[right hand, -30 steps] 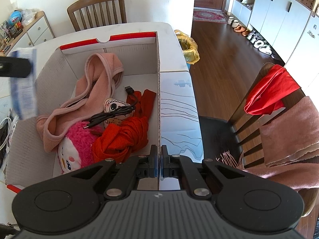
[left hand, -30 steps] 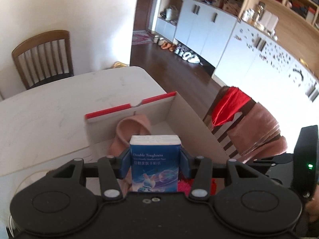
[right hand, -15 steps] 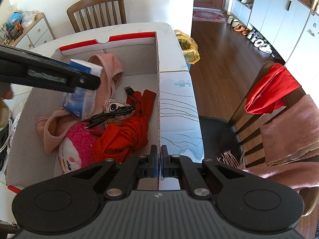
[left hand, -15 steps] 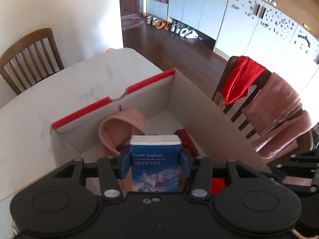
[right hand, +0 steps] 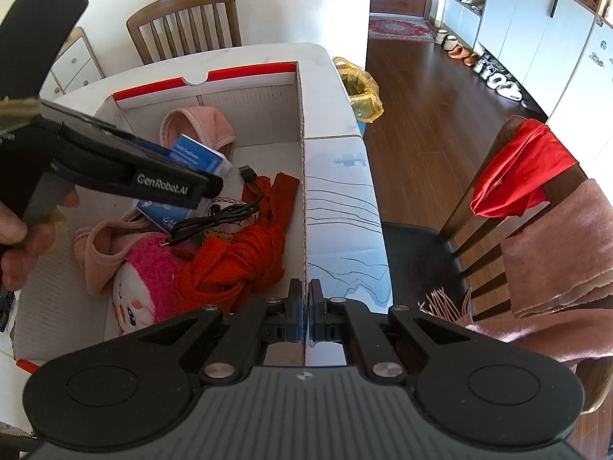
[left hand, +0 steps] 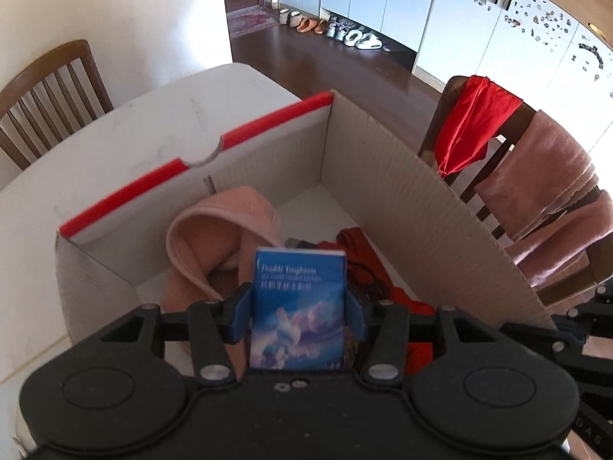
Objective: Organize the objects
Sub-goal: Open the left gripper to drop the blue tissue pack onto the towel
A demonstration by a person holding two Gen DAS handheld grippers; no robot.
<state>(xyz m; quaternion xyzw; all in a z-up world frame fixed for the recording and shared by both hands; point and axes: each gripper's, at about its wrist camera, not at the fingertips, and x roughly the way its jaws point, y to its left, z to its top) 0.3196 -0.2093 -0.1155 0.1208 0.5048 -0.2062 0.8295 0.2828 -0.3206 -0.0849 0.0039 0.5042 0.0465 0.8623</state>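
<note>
Inside one box (right hand: 302,161): one tissue pack (left hand: 299,306), one plush toy (right hand: 147,287)

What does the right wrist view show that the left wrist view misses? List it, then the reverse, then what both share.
Only the right wrist view: the pink plush toy, the yellow-lined bin, and the right gripper clamped on the box wall.
Only the left wrist view: the tissue pack's printed front.
Both: the pack in the left gripper, the pink towel, the box.
</note>
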